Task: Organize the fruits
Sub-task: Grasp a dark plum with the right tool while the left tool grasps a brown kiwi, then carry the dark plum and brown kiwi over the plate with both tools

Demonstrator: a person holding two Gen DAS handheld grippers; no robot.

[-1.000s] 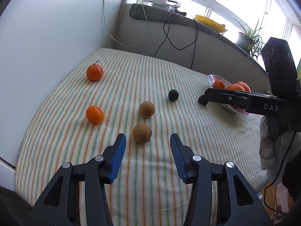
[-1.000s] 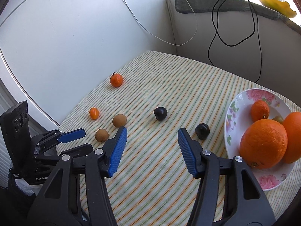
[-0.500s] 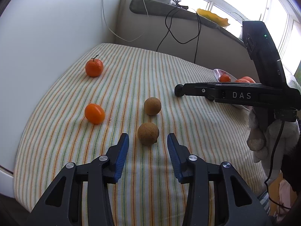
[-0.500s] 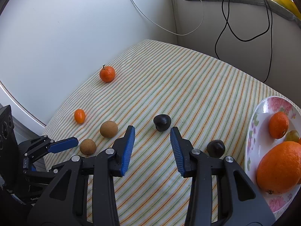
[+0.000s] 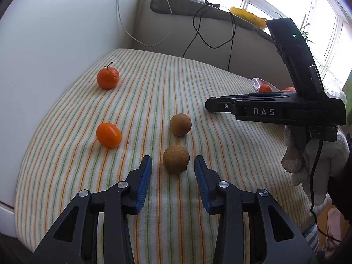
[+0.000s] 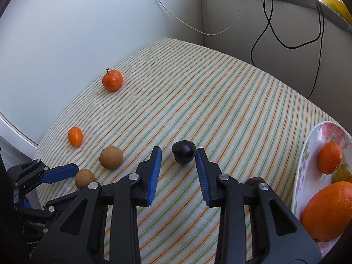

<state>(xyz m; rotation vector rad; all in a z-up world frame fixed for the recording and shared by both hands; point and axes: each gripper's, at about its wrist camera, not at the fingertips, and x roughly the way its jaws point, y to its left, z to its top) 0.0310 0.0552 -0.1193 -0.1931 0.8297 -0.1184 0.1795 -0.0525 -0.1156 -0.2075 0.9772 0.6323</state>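
Observation:
On the striped cloth, a round brown fruit point(image 5: 176, 162) lies between the blue pads of my left gripper point(image 5: 172, 160). Its jaws are closing, with a gap still showing on each side. A dark plum-like fruit point(image 6: 183, 151) sits between the tips of my right gripper point(image 6: 178, 150). Those jaws are closing too, and the pads stand close to the fruit without pressing it. In the left wrist view the right gripper point(image 5: 211, 105) hides that dark fruit. The flowered plate point(image 6: 308, 154) at the right holds oranges.
A second brown fruit point(image 5: 180, 124), a small oval orange fruit point(image 5: 109, 132) and a stemmed mandarin point(image 5: 108, 78) lie further left. Another dark fruit point(image 6: 255, 180) peeks from behind my right finger. A white wall bounds the left, and cables hang at the back.
Both grippers' jaws have narrowed. The right gripper moved left and down from near the plate until the dark fruit lies between its tips. The left gripper crept closer to the brown fruit.

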